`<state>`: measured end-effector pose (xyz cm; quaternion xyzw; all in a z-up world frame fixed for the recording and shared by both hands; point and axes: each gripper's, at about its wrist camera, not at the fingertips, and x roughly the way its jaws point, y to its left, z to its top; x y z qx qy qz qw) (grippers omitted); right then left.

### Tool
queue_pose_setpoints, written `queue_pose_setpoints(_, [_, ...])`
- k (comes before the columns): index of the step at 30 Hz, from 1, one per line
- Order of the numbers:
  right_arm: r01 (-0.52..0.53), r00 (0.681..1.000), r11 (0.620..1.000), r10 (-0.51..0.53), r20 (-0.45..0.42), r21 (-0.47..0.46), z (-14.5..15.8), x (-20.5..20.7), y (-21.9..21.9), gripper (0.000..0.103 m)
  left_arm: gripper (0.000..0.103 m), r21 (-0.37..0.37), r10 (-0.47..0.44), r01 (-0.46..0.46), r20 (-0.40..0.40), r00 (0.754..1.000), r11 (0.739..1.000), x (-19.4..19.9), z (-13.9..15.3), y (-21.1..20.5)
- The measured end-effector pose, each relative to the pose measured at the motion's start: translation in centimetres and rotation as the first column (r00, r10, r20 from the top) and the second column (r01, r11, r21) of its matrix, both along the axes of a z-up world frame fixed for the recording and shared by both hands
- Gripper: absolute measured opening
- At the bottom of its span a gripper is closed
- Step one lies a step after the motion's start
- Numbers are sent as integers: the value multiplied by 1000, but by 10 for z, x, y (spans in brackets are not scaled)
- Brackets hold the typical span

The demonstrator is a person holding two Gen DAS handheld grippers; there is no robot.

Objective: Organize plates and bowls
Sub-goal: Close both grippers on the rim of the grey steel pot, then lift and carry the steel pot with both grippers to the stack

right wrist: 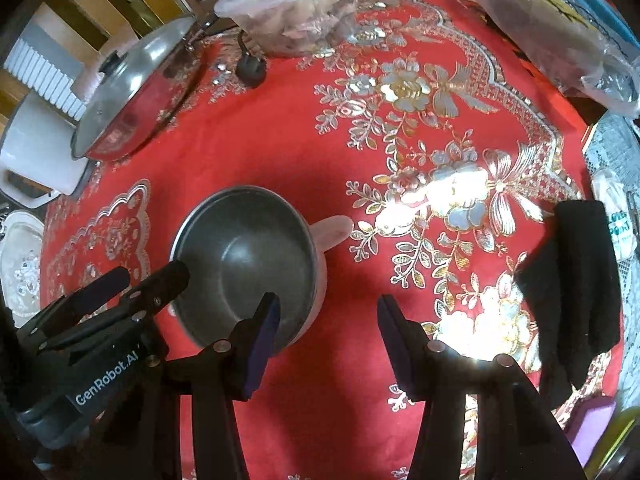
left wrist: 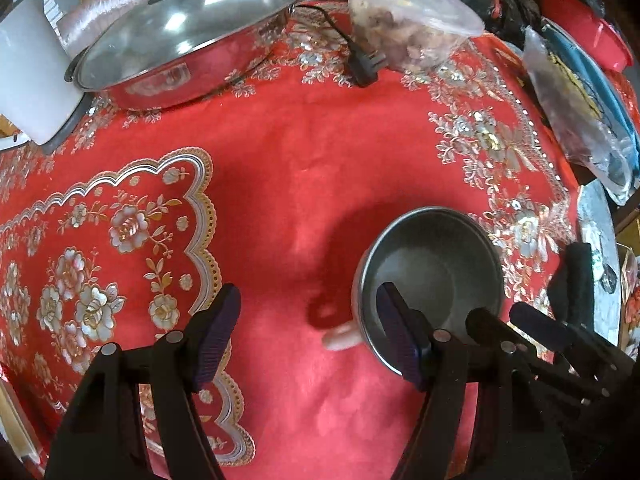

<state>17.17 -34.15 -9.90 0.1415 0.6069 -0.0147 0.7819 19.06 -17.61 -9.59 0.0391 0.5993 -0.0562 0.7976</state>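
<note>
A steel bowl [left wrist: 436,272] [right wrist: 240,256] with a pale pink outer shell and a small pink handle [right wrist: 332,230] stands empty on the red flowered tablecloth [left wrist: 280,168]. My left gripper [left wrist: 308,332] is open, its right finger [left wrist: 400,332] over the bowl's near rim. My right gripper [right wrist: 328,340] is open too, with its left finger [right wrist: 264,340] at the bowl's near edge. Each gripper shows in the other's view: the right gripper [left wrist: 498,314] beside the bowl, the left gripper [right wrist: 150,276] at the bowl's left rim. Neither holds anything.
At the back stand a steel wok with a glass lid [left wrist: 188,28], a white pot [left wrist: 28,76], a lidded plastic food tub [left wrist: 408,20] and a black plug [left wrist: 364,68]. A bagged blue plate [left wrist: 580,104], a red dish [left wrist: 580,28], a black cloth [right wrist: 576,280] and a glass plate [right wrist: 20,264] lie at the edges.
</note>
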Motion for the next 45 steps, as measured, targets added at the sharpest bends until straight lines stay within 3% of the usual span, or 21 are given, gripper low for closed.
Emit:
queue_pose_setpoints(6, [6,1000,1000,-6,-27,8,-15,6,-2,48,70,25,-4,5,-23,1000,1000,10,-16,-6])
queue_pose_setpoints(13, [-17,1000,1000,18,-19,18,-20,12,3,31,70,42,-13,14,-32,999,999,17,-27,-11])
queue_pose_setpoints(16, [-37,999,999,38,-20,33,-19,16,8,19,70,54,-25,26,-17,1000,998,16,-28,-13])
queue_pose_setpoints(19, [-53,998,999,53,-19,9,-19,19,12,19,55,34,-69,70,-16,997,997,14,-27,-18])
queue_pose_setpoints(21, [-49,999,998,49,-9,34,-20,18,9,19,33,27,-99,99,-20,995,995,12,-26,-24])
queue_pose_setpoints(23, [-48,999,998,49,-3,51,-21,17,9,19,20,1,-121,121,-41,992,993,12,-27,-27])
queue_pose_setpoints(26, [-47,999,997,47,-4,61,-21,14,7,18,8,-40,-142,140,-58,988,989,12,-28,-29])
queue_pose_setpoints(34, [-48,999,997,48,-6,67,-11,-4,7,18,8,-33,-159,157,-58,986,987,-8,-25,-25])
queue_pose_setpoints(45, [-99,995,994,98,25,55,14,-17,37,18,8,-47,-112,111,-21,993,993,-33,10,13])
